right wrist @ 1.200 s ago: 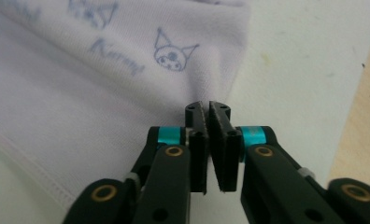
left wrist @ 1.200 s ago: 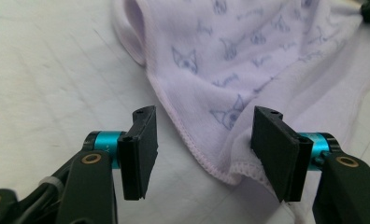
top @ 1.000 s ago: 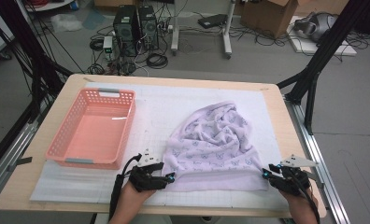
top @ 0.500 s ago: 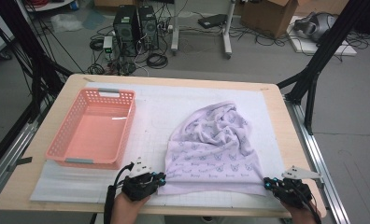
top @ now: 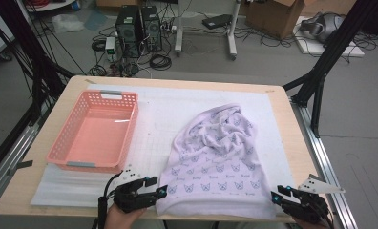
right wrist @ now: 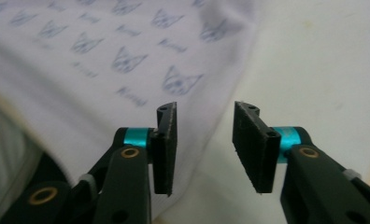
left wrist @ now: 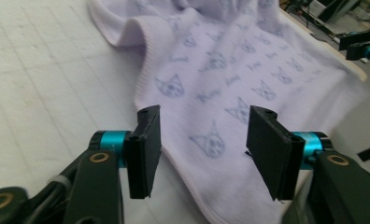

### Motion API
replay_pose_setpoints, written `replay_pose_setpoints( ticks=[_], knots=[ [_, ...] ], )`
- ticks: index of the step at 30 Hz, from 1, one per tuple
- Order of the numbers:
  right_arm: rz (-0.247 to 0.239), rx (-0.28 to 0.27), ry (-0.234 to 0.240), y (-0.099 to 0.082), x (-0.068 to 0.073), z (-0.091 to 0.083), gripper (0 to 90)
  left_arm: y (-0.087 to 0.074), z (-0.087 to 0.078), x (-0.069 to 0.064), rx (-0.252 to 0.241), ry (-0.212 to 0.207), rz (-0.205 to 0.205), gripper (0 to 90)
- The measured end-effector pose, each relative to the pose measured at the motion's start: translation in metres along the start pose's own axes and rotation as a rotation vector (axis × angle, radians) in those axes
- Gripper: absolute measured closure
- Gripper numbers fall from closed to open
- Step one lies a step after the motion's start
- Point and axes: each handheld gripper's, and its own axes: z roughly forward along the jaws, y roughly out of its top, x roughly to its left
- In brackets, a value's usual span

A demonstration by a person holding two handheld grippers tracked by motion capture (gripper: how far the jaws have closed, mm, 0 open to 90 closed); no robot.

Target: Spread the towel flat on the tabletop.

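1. Right now my left gripper (top: 162, 192) stands wide open at the near left corner of the lilac printed cloth (top: 218, 162) — in its own view the hem lies between the jaws, ungripped.
2. My right gripper (top: 276, 196) is open too, narrower, straddling the cloth's right edge (right wrist: 220, 116).
3. The cloth lies on the white mat (top: 153, 114), its near hem at the table's front edge, beside the empty pink basket (top: 63, 153).
4. My judgement: bring each gripper onto its corner, and close evenly — pinch hem only, not mat.

Bright, even light; gripper views blurred throughout.
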Motion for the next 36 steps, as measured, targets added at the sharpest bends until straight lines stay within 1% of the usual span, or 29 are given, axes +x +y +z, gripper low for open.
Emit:
replay_pose_setpoints(
  ticks=[2,3,4,6,7,8,10,11,12,13,14,16,18,20,21,22,23,24,25,27,28,29,30,31,32,33,34,35,36],
  knots=[
    [0.011,-0.026,-0.039,0.004,-0.005,0.004,57.0,0.005,0.006,0.004,0.003,0.016,0.004,43.9],
    [0.026,-0.037,-0.054,0.006,-0.008,0.007,58.2,0.008,0.01,0.006,0.011,0.025,0.006,43.6],
    [0.033,-0.044,-0.074,0.008,-0.012,0.01,61.7,0.011,0.015,0.009,0.021,0.028,0.005,43.5],
    [0.038,-0.044,-0.122,0.011,-0.021,0.018,67.6,0.017,0.026,0.014,0.043,0.053,0.0,43.6],
    [0.049,-0.031,-0.134,0.014,-0.026,0.023,72.4,0.019,0.032,0.017,0.055,0.055,-0.008,43.6],
    [0.053,-0.023,-0.134,0.016,-0.031,0.027,74.1,0.022,0.039,0.018,0.063,0.057,-0.016,43.7],
    [0.06,-0.003,-0.119,0.022,-0.037,0.038,75.2,0.025,0.052,0.018,0.099,0.063,-0.009,45.7],
    [0.057,0.001,-0.107,0.024,-0.037,0.044,74.1,0.026,0.058,0.017,0.123,0.063,0.007,53.2],
    [0.052,0.013,-0.099,0.026,-0.035,0.049,72.6,0.026,0.061,0.014,0.136,0.075,0.025,68.7],
    [0.045,0.017,-0.093,0.028,-0.033,0.053,70.6,0.025,0.063,0.012,0.136,0.099,0.043,83.5],
    [0.03,0.02,-0.09,0.03,-0.03,0.056,69.1,0.025,0.061,0.012,0.137,0.126,0.053,86.0],
    [0.017,0.024,-0.076,0.033,-0.025,0.06,67.7,0.024,0.051,0.016,0.106,0.183,0.047,87.1],
    [0.013,0.017,-0.055,0.035,-0.022,0.061,66.2,0.022,0.037,0.024,0.084,0.2,0.028,87.3],
    [0.015,-0.001,-0.048,0.038,-0.021,0.06,65.6,0.019,0.027,0.028,0.08,0.224,0.038,87.4],
    [0.031,-0.007,-0.042,0.039,-0.021,0.061,64.4,0.018,0.024,0.029,0.075,0.238,0.042,87.5],
    [0.045,-0.011,-0.039,0.04,-0.021,0.062,63.0,0.017,0.021,0.03,0.071,0.245,0.043,87.4],
    [0.048,-0.018,-0.031,0.041,-0.022,0.064,62.9,0.015,0.02,0.031,0.07,0.24,0.046,87.3],
    [0.056,-0.011,-0.021,0.042,-0.02,0.066,62.6,0.014,0.02,0.031,0.069,0.234,0.048,87.3],
    [0.05,-0.004,-0.013,0.043,-0.018,0.07,62.0,0.013,0.02,0.031,0.071,0.233,0.051,87.2],
    [0.037,0.021,0.005,0.045,-0.01,0.077,60.9,0.01,0.021,0.031,0.066,0.228,0.044,87.0],
    [0.02,0.033,0.006,0.047,-0.005,0.082,59.6,0.01,0.021,0.032,0.062,0.228,0.039,86.9],
    [0.002,0.036,-0.009,0.048,0.0,0.086,58.6,0.009,0.021,0.033,0.058,0.226,0.035,86.9],
    [-0.022,0.041,-0.033,0.049,0.005,0.088,61.8,0.009,0.021,0.033,0.054,0.225,0.031,86.9],
    [-0.054,0.046,-0.046,0.05,0.009,0.088,75.5,0.009,0.021,0.032,0.049,0.225,0.031,86.9],
    [-0.08,0.052,-0.024,0.051,0.012,0.088,83.1,0.01,0.02,0.032,0.044,0.223,0.034,86.9],
    [-0.135,0.063,-0.068,0.051,0.018,0.087,85.2,0.01,0.019,0.032,0.039,0.218,0.033,86.9],
    [-0.183,0.076,-0.133,0.052,0.022,0.086,85.4,0.011,0.018,0.031,0.034,0.216,0.03,86.9],
    [-0.186,0.078,-0.151,0.052,0.023,0.085,85.4,0.011,0.018,0.031,0.029,0.208,0.028,86.9],
    [-0.175,0.074,-0.169,0.052,0.022,0.083,85.4,0.011,0.019,0.03,0.026,0.196,0.026,86.9]
  ],
)
